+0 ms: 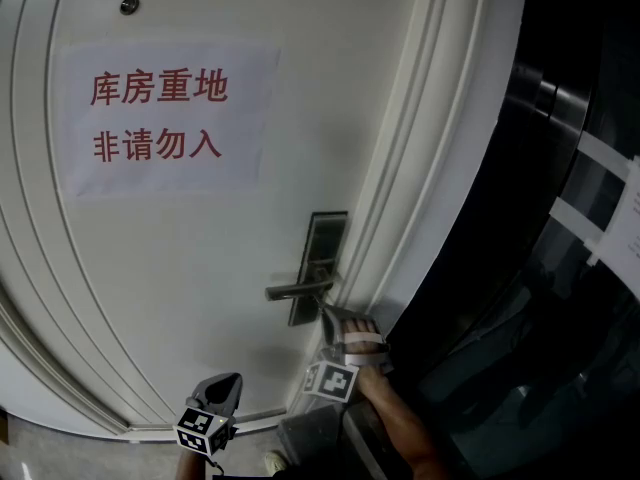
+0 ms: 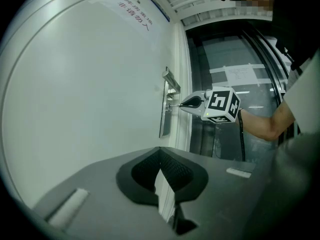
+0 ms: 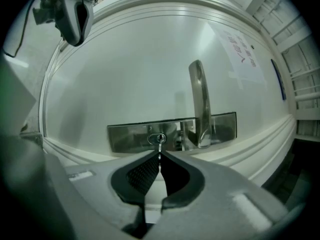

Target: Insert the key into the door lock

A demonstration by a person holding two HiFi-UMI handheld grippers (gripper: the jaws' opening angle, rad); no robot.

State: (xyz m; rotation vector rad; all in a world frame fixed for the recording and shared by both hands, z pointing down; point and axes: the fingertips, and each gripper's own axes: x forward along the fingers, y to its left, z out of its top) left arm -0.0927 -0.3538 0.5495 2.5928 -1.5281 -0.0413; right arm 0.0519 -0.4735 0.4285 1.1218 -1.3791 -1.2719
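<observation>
A silver lock plate (image 1: 327,258) with a lever handle (image 1: 298,290) sits on the white door (image 1: 200,268). My right gripper (image 1: 327,311) points level at the plate and is shut on a small metal key (image 3: 159,150). The key's tip sits in the keyhole (image 3: 158,138), below the handle (image 3: 199,101). In the left gripper view the right gripper (image 2: 184,104) holds the key (image 2: 173,105) against the plate (image 2: 164,119). My left gripper (image 1: 228,380) hangs lower and to the left, away from the lock. Its jaws (image 2: 160,151) are shut with nothing seen held.
A paper sign (image 1: 165,118) with red characters is stuck on the door's upper part, with a peephole (image 1: 129,6) above it. The white door frame (image 1: 430,148) runs right of the lock. Dark glass panels (image 1: 570,268) lie beyond it. The person's forearm (image 1: 400,428) reaches up from below.
</observation>
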